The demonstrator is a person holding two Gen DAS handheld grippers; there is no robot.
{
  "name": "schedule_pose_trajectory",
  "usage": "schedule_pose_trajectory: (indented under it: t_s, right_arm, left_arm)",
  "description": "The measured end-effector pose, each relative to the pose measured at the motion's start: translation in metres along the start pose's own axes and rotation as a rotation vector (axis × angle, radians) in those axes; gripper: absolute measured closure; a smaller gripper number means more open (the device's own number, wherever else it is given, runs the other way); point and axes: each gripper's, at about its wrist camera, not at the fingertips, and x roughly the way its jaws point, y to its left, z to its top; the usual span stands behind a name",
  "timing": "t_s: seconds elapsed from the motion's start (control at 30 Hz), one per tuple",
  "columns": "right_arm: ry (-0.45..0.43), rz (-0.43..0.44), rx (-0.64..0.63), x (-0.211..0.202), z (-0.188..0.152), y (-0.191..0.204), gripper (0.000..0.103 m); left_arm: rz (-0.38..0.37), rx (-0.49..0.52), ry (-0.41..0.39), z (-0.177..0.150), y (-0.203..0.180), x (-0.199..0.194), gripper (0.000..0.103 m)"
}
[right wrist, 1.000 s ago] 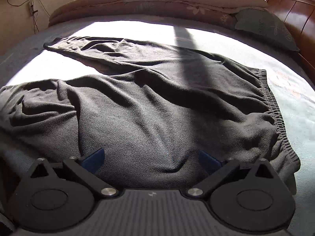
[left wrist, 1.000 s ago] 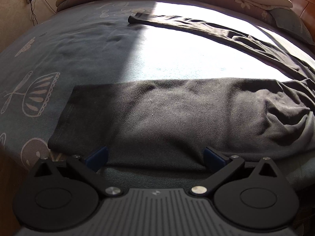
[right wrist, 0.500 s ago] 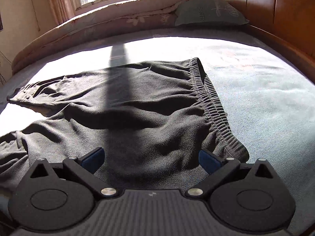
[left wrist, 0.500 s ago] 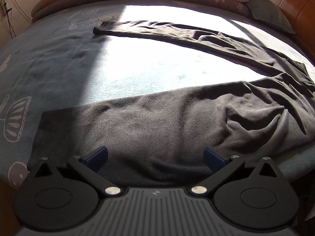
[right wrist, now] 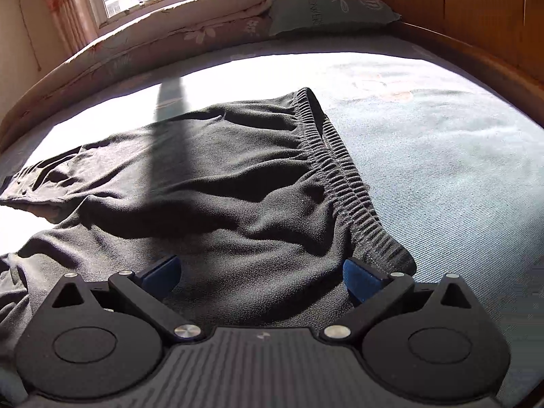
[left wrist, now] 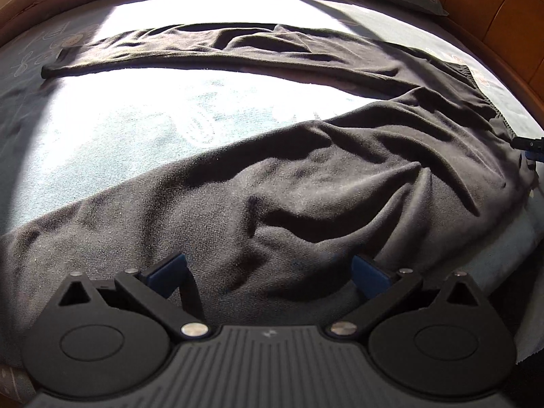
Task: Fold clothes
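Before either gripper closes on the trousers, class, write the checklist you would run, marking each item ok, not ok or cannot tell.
1. Left tongs open over the fabric: ok.
2. Right tongs open near the ribbed elastic waistband: ok.
3. Black fleece trousers lying smooth: not ok, creased around the seat.
4. The two legs laid together: not ok, the far leg lies apart, with pale blue bedsheet between.
5. Fabric already between the pads: cannot tell.
6. Bedsheet beside the waistband free of other items: ok.
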Motion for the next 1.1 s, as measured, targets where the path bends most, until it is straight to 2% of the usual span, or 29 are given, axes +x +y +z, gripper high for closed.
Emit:
schedule_pose_trajectory:
  t_s: [0.07, 0.13, 0.23, 0.33, 0.43, 0.63, 0.73, 0.87, 0.97, 1.1]
  right_arm:
    - [-0.009, 0.071, -0.026, -0.009, -0.003, 0.014, 0.0]
    - [0.026, 0.098, -0.079, -0.005, -0.007, 0.031, 0.0]
    - [0.134, 0.017, -0.141, 0.022, -0.02, 0.05, 0.0]
    - [0.076, -0.038, -0.174, 0.024, -0.031, 0.059, 0.0]
    - [0.073, -0.027, -0.152, 0.022, -0.03, 0.054, 0.0]
    - [0.078, -0.047, -0.158, 0.022, -0.03, 0.057, 0.0]
    - [0.072, -0.051, -0.154, 0.022, -0.031, 0.058, 0.0]
    - [0.058, -0.046, -0.159, 0.021, -0.033, 0.057, 0.0]
    - [0.066, -0.043, -0.163, 0.021, -0.032, 0.056, 0.0]
    - [0.064, -0.038, -0.167, 0.021, -0.033, 0.056, 0.0]
  left_arm:
    - [-0.017, -0.033, -0.015, -0.002, 0.005, -0.001, 0.001]
    - [-0.029, -0.052, -0.029, -0.003, 0.008, -0.003, 0.001]
    - [-0.035, -0.046, -0.043, -0.006, 0.01, -0.004, 0.001]
    - [0.005, -0.015, -0.044, -0.01, 0.005, -0.005, 0.001]
    - [0.043, 0.017, -0.045, -0.008, 0.004, -0.009, 0.001]
    - [0.084, -0.075, -0.103, -0.006, 0.056, -0.028, 0.001]
    - [0.11, -0.179, -0.059, -0.016, 0.093, -0.027, 0.001]
    - [0.106, -0.204, -0.087, -0.041, 0.115, -0.042, 0.001]
    - [0.114, -0.241, -0.098, -0.039, 0.129, -0.051, 0.001]
    - [0.178, -0.228, -0.125, -0.014, 0.147, -0.051, 0.001]
